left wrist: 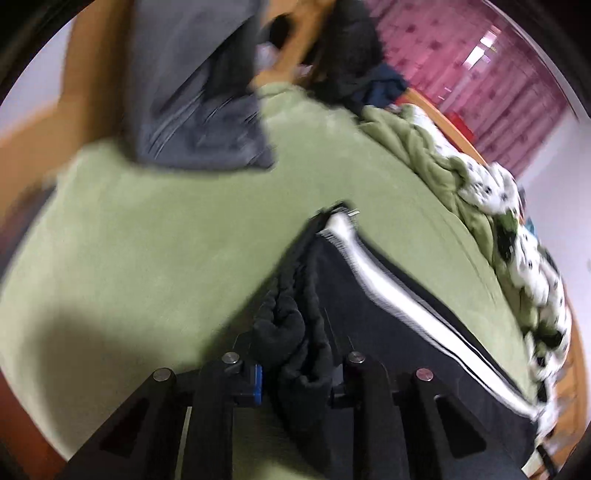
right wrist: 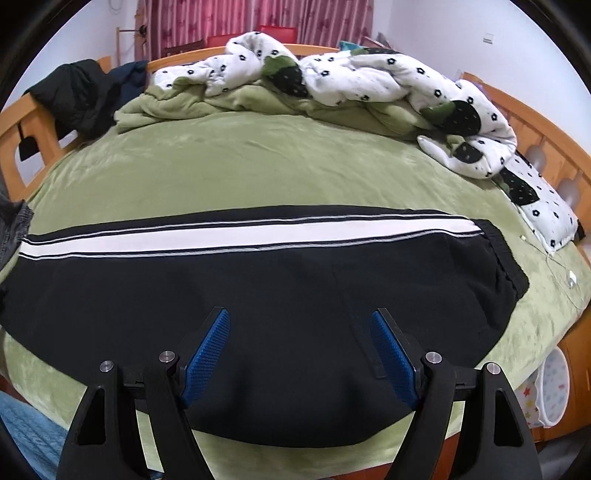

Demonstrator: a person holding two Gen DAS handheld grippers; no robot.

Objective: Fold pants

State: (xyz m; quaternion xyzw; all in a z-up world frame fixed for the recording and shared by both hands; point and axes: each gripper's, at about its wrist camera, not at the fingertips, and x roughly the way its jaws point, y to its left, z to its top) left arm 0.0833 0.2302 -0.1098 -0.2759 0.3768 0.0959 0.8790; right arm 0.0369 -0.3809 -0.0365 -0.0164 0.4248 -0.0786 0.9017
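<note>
The black pants point(right wrist: 258, 288) lie flat across the near part of a bed covered with a green blanket point(right wrist: 258, 162), a white stripe point(right wrist: 236, 236) edged with thin lines running along their far side from left to right. In the right wrist view the waistband end sits to the right and the legs stretch away to the left. The right gripper point(right wrist: 300, 354) hangs over the near edge of the pants with its jaws spread wide, the blue pads point(right wrist: 207, 354) facing each other and nothing between them. In the left wrist view (which is blurred) the left gripper point(left wrist: 295, 373) has its jaws drawn in on a bunched fold of the black pants point(left wrist: 369, 295), the cloth rising in a thick wad between them while the rest of the garment trails off to the right with its stripe showing. At the far side of the bed a white quilt with small dark flowers point(right wrist: 369, 74) is heaped up beside dark clothes point(right wrist: 81, 96) draped on the wooden bed frame point(right wrist: 22, 125). A grey garment point(left wrist: 199, 110) lies at the far left of the blanket in the left wrist view, and a pink curtain point(right wrist: 258, 18) hangs behind the bed.
</note>
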